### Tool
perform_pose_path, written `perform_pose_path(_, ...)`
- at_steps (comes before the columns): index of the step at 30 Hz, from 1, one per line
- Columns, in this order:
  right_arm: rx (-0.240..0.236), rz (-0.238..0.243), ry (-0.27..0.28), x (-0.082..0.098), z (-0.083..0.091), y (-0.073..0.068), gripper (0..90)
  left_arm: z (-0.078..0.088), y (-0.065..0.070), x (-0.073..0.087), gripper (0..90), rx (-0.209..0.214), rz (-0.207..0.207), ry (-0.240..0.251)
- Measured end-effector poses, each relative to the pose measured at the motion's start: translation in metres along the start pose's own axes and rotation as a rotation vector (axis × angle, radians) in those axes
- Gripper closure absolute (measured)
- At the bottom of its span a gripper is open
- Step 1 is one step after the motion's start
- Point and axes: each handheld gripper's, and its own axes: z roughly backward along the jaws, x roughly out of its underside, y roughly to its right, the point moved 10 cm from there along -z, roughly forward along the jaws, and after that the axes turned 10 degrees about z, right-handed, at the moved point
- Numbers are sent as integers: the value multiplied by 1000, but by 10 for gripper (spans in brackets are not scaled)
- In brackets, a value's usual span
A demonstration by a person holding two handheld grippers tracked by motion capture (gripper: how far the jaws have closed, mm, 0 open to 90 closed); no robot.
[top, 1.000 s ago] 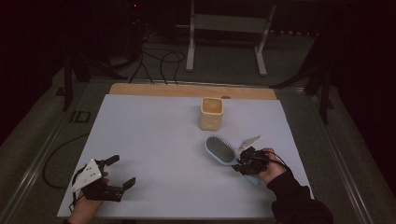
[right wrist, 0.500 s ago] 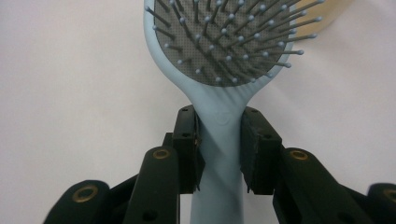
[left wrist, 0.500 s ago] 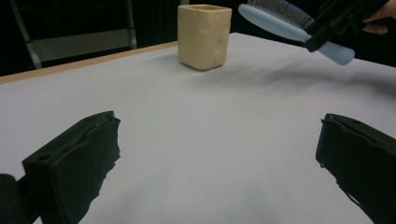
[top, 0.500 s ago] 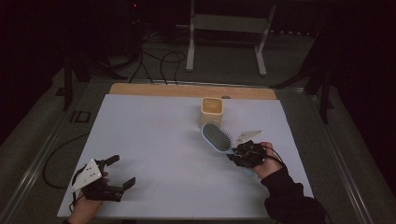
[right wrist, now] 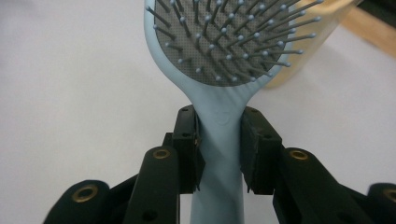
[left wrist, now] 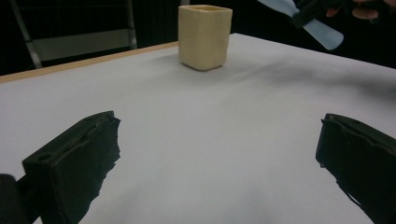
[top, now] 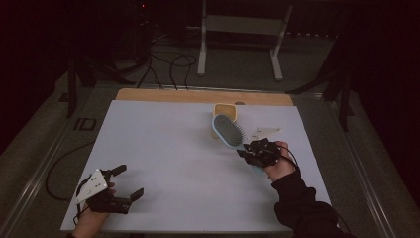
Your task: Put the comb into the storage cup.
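Observation:
A light blue hairbrush (top: pixel 229 131) with a grey bristle pad is held off the table by its handle, head toward the cup. My right gripper (top: pixel 251 148) is shut on the handle; in the right gripper view both pads clamp the hairbrush (right wrist: pixel 219 56) neck, at my right gripper (right wrist: pixel 219 140). A cream square cup (top: pixel 225 113) stands upright at the far middle of the white table top (top: pixel 163 148), and the brush head overlaps its front in the high view. My left gripper (top: pixel 125 181) rests at the near left, jaws wide open and empty. The cup (left wrist: pixel 204 36) and my left gripper (left wrist: pixel 219 158) show in the left gripper view.
A strip of bare wood (top: pixel 163 95) borders the far edge of the table. Beyond it stand a metal stand (top: pixel 240 37) and loose cables (top: pixel 166 62) on the floor. A pale three-cornered plate (top: pixel 264 132) shows just beyond the right hand.
The right hand has lifted the hairbrush off the table and carried it toward the cup, so its head now overlaps the cup. The left gripper has stayed put.

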Motion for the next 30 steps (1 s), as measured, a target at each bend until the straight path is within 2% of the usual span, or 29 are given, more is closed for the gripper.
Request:
perform_pose_path(7, 27, -16, 47, -19, 2, 11, 701, 0, 0, 0, 0, 1, 2, 1)
perform_pose_path(8, 38, -23, 70, -27, 2, 17, 700, 0, 0, 0, 0, 0, 1, 1)
perform_pose_path(12, 52, -33, 87, -35, 1, 23, 700, 0, 0, 0, 0, 0, 1, 1)
perform_pose_path(15, 84, -36, 119, -48, 0, 32, 700, 0, 0, 0, 0, 1, 0, -1)
perform_pose_path(18, 82, -43, 123, -51, 0, 34, 700, 0, 0, 0, 0, 1, -1, 0)
perform_pose_path(19, 93, -55, 147, -59, 0, 39, 700, 0, 0, 0, 0, 0, -2, 0)
perform_pose_path(30, 120, -96, 235, -88, -1, 52, 700, 1, -1, -1, 0, 2, 2, 5)
